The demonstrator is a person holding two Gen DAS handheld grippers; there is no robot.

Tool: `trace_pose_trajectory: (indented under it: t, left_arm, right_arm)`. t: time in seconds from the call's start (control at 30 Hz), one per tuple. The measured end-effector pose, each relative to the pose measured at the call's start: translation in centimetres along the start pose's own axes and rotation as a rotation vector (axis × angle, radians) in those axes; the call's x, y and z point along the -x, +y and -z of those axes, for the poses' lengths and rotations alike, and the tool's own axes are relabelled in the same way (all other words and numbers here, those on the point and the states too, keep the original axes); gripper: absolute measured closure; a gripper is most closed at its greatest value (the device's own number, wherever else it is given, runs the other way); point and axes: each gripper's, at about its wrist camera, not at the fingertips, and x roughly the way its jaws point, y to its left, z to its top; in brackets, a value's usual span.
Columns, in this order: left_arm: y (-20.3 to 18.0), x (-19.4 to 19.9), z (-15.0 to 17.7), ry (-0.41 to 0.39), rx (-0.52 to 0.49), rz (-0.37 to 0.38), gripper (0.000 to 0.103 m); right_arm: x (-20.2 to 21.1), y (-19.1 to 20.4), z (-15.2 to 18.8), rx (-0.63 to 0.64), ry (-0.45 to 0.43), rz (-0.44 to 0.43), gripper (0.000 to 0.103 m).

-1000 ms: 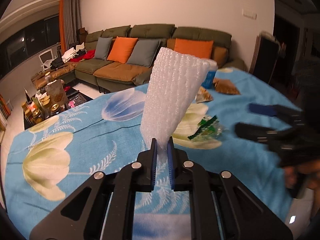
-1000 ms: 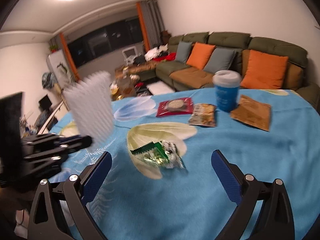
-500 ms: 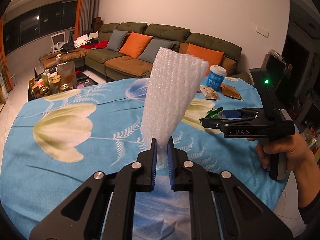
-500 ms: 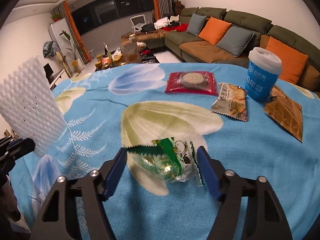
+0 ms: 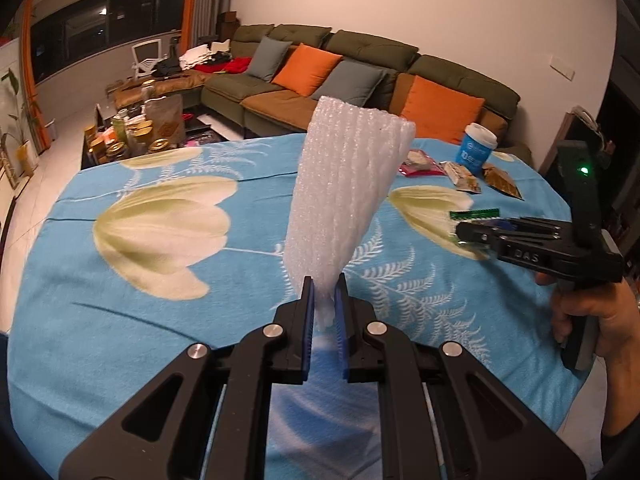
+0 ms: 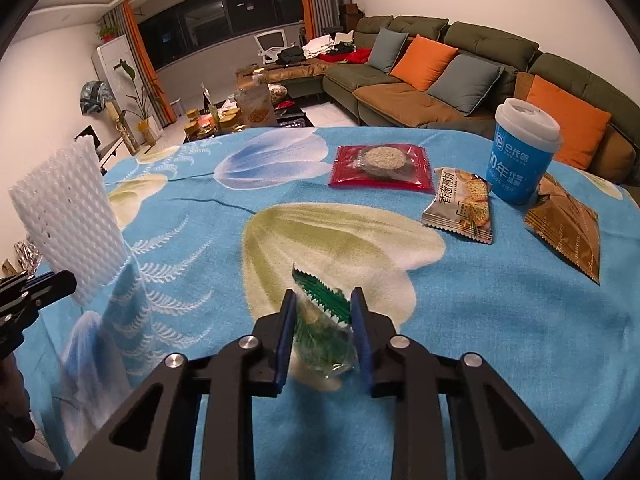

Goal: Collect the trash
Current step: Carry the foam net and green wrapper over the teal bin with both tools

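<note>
A second ago our right gripper hung wide open above the tablecloth with the green wrapper lying loose ahead of it. Now it has come down around that wrapper and its jaws are closing, the crinkled plastic bunched between the blue pads and touching both. We judge the pickup as good as made, with the lift still to come. Our left gripper stays clamped on the narrow bottom end of the white foam net, which stands up from it like a fan, so one piece of trash is already in hand.

The right view shows what is left on the far right of the table: a red packet, a grey snack bag, a brown sachet and a blue paper cup. It also shows the wrapper between the pads. The left view hides most of that wrapper behind the right gripper, leaving only its green edge visible, but it does show the hand holding that gripper's grip, off the near right edge of the table.
</note>
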Motion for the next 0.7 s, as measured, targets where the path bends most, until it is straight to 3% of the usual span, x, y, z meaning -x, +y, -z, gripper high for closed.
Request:
trace_pose_trajectory:
  t: [0.13,0.7]
  left_arm:
    - [0.5,1.2,0.2,-0.012,0.002,-0.036,0.093]
    - [2.6,7.3,3.3,-0.071,-0.008,-0.250,0.093]
  right_arm:
    - [1.3,1.0,0.6,0.007,-0.022,-0.022,0.086]
    - [7.9,8.6,4.6,0.076,-0.108,-0.140,0.086]
